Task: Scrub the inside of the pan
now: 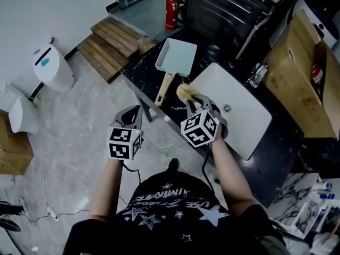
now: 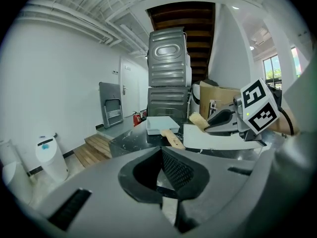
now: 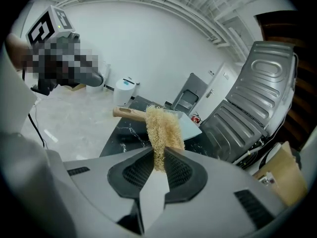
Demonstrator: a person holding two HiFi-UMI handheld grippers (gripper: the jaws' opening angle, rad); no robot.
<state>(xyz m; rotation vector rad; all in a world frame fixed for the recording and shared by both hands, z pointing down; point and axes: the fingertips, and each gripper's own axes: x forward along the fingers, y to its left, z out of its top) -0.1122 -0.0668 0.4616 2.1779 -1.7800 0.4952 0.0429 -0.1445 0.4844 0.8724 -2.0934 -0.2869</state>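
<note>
A pale blue rectangular pan (image 1: 176, 56) with a wooden handle (image 1: 164, 88) lies on the dark marbled counter (image 1: 143, 68); it also shows in the left gripper view (image 2: 161, 124) and behind the scrubber in the right gripper view (image 3: 190, 127). My right gripper (image 1: 197, 101) is shut on a tan loofah scrubber (image 1: 186, 92) (image 3: 161, 133), held just to the right of the pan's handle. My left gripper (image 1: 131, 115) hangs off the counter's near edge, its jaws together with nothing between them (image 2: 161, 168).
A white rectangular sink basin (image 1: 232, 108) with a tap (image 1: 256, 74) sits right of the pan. Cardboard boxes (image 1: 303, 76) stand at the far right. A red fire extinguisher (image 1: 171, 11), wooden pallets (image 1: 111, 45) and a white bin (image 1: 52, 68) stand on the floor.
</note>
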